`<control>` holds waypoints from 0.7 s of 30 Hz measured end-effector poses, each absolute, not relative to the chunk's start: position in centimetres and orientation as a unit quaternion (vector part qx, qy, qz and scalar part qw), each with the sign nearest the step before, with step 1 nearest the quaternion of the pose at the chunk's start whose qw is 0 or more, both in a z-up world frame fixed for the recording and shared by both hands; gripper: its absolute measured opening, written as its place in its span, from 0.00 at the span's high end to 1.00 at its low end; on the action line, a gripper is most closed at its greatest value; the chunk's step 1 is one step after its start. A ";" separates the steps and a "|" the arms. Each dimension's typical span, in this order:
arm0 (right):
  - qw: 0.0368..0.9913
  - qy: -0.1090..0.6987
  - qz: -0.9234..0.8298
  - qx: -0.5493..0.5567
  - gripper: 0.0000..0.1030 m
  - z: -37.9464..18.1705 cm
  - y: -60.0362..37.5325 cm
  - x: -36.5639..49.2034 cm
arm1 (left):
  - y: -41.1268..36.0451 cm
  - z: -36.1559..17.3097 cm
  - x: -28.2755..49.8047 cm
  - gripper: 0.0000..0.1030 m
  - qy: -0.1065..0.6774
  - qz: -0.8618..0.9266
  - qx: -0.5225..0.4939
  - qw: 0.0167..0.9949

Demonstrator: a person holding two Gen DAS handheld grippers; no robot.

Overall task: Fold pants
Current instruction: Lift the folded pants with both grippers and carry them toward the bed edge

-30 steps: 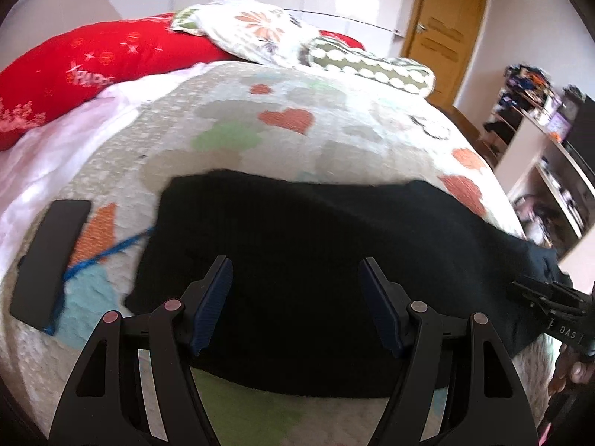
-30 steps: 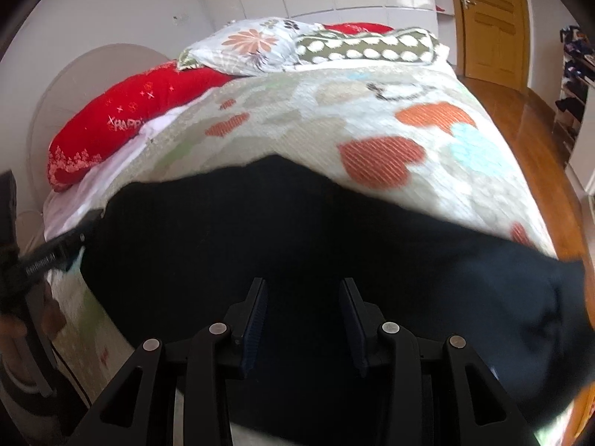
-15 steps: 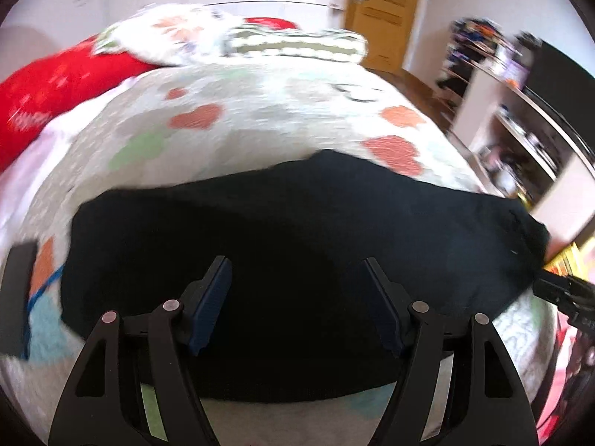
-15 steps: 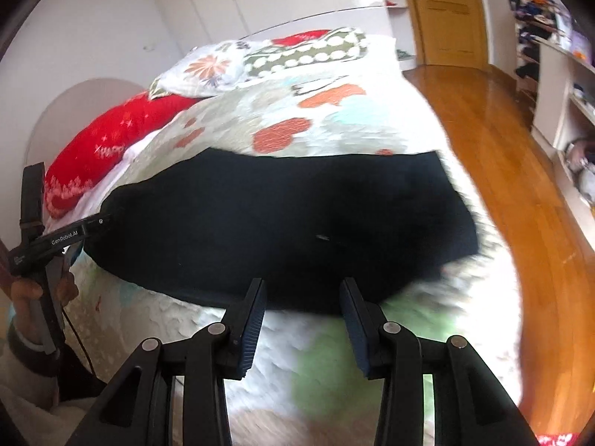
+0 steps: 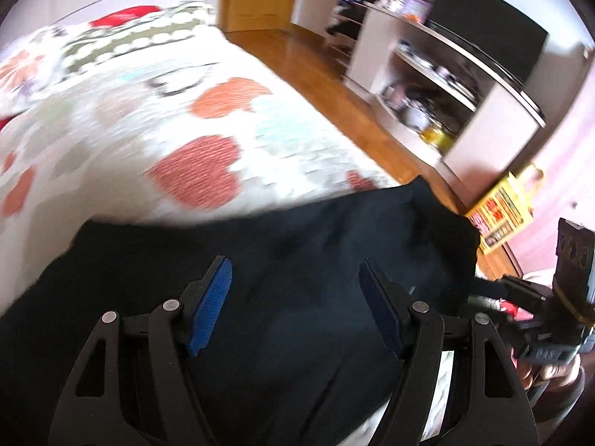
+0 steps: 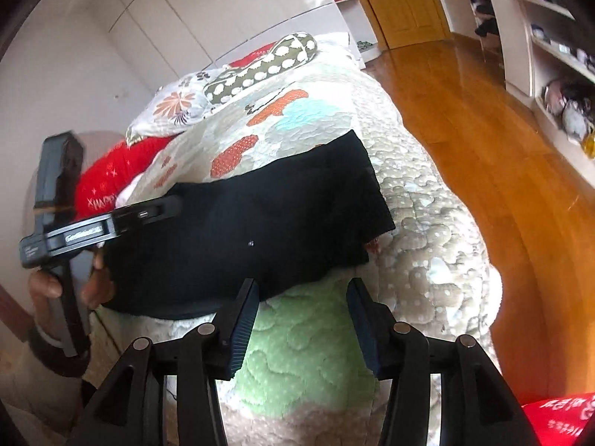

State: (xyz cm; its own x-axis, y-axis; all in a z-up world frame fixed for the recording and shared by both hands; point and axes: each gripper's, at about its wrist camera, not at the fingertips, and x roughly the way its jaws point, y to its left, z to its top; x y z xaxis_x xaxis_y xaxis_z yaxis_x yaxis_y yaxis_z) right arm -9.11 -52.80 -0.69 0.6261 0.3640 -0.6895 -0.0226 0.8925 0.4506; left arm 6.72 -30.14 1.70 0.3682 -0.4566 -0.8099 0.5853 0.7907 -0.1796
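We judge the black pants (image 6: 253,230), lying flat as a folded band across the bed's (image 6: 427,223) foot end near its right edge, as soft, light and floppy, best pinched at corners or hem. Left gripper (image 5: 295,297) hovers wide over them holding nothing; right gripper (image 6: 302,319) gapes empty over the quilt just beside their near edge. Pillows (image 6: 260,67) sit well apart at the head; nothing blocks us.

This was a home bedroom; a bed (image 6: 427,200) wore a quilted heart-patterned cover, pillows (image 6: 260,67) lay at its far end; a wooden door (image 6: 401,0), polished wood floor (image 6: 483,111) and cluttered shelves (image 6: 557,55) stood right.
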 end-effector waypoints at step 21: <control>0.876 0.366 0.094 0.299 0.78 -2.8 -53.4 -4.9 | -40.1 -2.6 10.9 0.32 0.463 -0.362 0.135 0.798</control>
State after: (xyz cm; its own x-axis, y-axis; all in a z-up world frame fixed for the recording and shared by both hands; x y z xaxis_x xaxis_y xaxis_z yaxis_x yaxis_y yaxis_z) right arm -4.87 -53.42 -2.76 0.7149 0.3833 -0.5848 0.0538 0.8037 0.5926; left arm 10.87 -40.11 -2.56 0.3100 -0.4525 -0.8361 0.7026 0.7015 -0.1192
